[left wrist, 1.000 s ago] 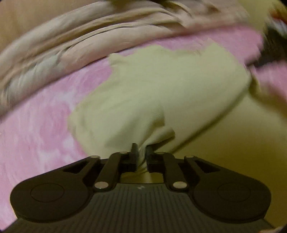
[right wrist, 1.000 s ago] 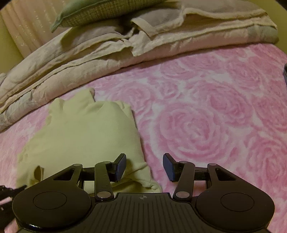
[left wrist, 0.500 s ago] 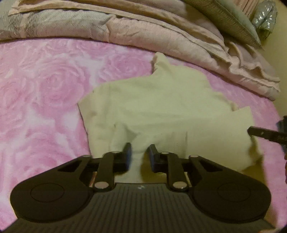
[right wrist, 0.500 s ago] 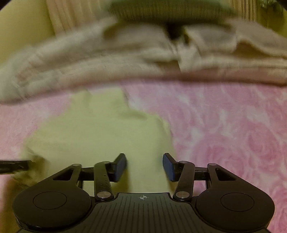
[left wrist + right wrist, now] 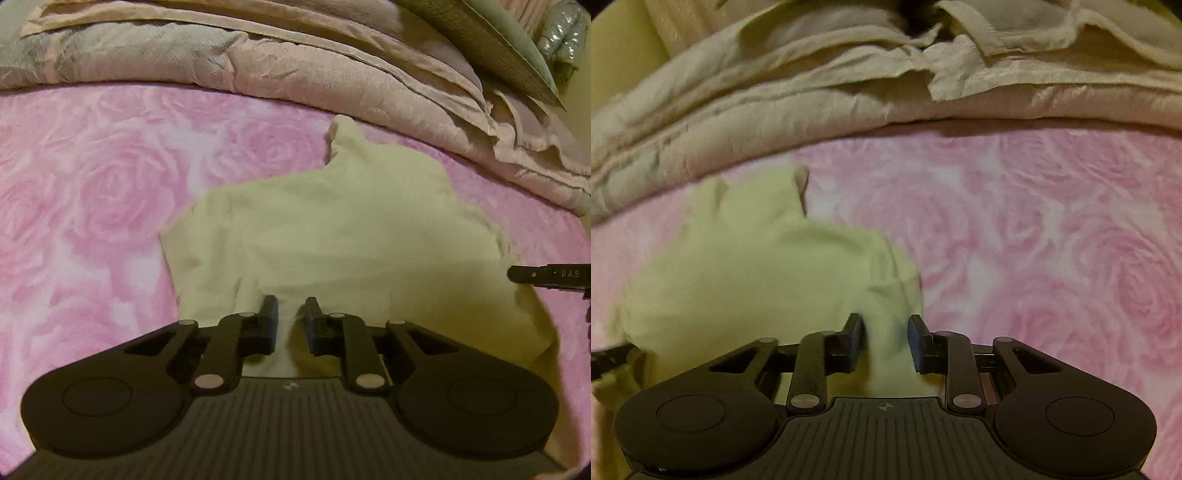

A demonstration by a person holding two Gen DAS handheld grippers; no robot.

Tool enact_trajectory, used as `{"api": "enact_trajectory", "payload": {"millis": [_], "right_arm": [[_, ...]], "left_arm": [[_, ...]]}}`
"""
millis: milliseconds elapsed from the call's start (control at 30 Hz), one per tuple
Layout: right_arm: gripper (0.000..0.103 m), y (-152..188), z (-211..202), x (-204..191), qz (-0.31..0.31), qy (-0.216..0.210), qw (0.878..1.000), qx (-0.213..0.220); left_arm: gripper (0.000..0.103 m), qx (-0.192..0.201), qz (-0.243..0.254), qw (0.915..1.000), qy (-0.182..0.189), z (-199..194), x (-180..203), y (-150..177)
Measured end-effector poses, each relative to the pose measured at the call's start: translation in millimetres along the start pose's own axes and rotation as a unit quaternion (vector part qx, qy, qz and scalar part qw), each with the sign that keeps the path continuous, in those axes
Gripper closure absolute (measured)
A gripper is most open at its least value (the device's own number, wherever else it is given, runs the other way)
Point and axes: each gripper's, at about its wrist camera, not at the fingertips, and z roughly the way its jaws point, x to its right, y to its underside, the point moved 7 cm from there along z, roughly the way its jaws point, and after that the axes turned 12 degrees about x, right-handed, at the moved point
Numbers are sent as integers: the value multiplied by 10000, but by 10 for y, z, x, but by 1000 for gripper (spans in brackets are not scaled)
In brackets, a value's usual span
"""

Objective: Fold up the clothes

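1. The pale yellow garment (image 5: 332,229) lies spread on the pink rose-print bed cover (image 5: 92,184), its far end close to the bunched beige duvet (image 5: 332,74) along the far edge of the bed, its near end running under both of our grippers.
2. Our left gripper (image 5: 291,317) stands with its fingers apart, a ridge of yellow cloth in the gap – not pinched. Our right gripper (image 5: 885,334) is likewise parted, with cloth between its fingers, near the garment's right edge.
3. Risk: if either claw closes from here it may catch only the top layer, or a thin pucker, and a lift would then drag the layers apart and skew any fold.
4. Risk: the 2 grippers sit at different points on the near hem – an uneven pull would slew the garment across the cover.
5. Risk: the far end sits so near the duvet that cloth pushed that way could ride up onto it.
6. Hard to tell: the near hem is hidden behind both gripper bodies, the right view is blurred, and how many layers lie here we cannot say. The right gripper's tip alone shows at the left view's right edge.
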Motion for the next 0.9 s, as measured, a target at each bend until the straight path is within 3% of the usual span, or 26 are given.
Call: {"api": "enact_trajectory", "payload": {"millis": [67,167,300,333,367,433,567,600,667,700,733,900], "right_arm": [[71,-31,90,74,105,-51,9997,-201],[24,-183,211,178,278,-180,9991,-256],[25,-457,663,79,479,-614,9963,-349],[28,-493,807,26,610,-776,9941,-448],[38,-516,961,-28,817,-918,9908,-565],[50,-524,1259,-137,1254,-1179,9815,-836],[53,-529,1688,-344,1584,-1343,9725,-1057],[70,-527,1748,-378,1602,-1373,9714,-1089],[88,-519,1816,-434,1549,-1432,9708,-1139],[94,-521,1813,-457,1454,-1454,9723,-1108],[94,-537,1758,-475,1264,-1461,9764,-962],[95,-578,1069,-608,156,-1856,9824,139]], "left_arm": [[88,63,-38,10000,52,-72,-19,-160],[77,203,-378,9990,144,3,-151,-462],[69,231,-730,9962,408,506,-205,-850],[68,274,-782,9948,590,661,-185,-918],[66,271,-876,9930,740,817,-161,-969],[65,24,-1100,9892,973,1123,-110,-1004],[64,-360,-1406,9825,1165,1557,-24,-1027],[64,-406,-1482,9804,1232,1631,-4,-1025],[71,-320,-1566,9772,1397,1682,13,-1034],[78,-258,-1615,9744,1539,1678,18,-1041],[100,-175,-1646,9709,1729,1638,24,-1052],[100,534,-1326,9565,2543,1097,37,-1043]]}}
